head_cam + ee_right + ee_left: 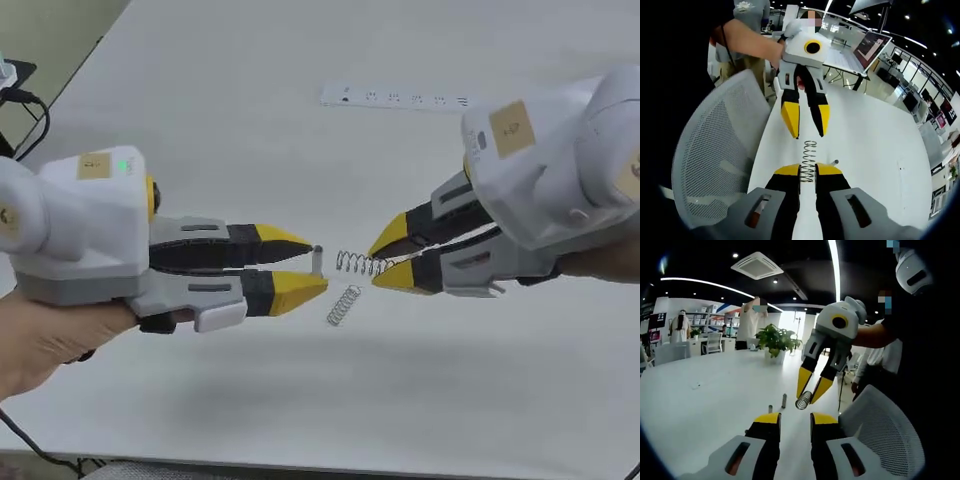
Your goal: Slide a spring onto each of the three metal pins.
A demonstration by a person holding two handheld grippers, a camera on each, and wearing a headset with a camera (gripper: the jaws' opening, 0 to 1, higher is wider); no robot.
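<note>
My right gripper (385, 267) is shut on one end of a small metal spring (355, 263), which sticks out level toward the left gripper. In the right gripper view the spring (808, 164) sits between my jaws (808, 171). The left gripper (312, 265) faces it with its yellow jaws apart and nothing between them. A short metal pin (318, 258) stands on the white table just off the left tips. In the left gripper view two pins (784, 400) (770, 408) stand ahead of my jaws (795, 418). A second spring (343, 305) lies loose on the table below.
A white power strip (395, 98) lies at the table's far side, and a black cable (30, 110) runs off the left edge. A grey mesh chair (715, 150) stands beside the table. People and a potted plant (776, 340) are further back.
</note>
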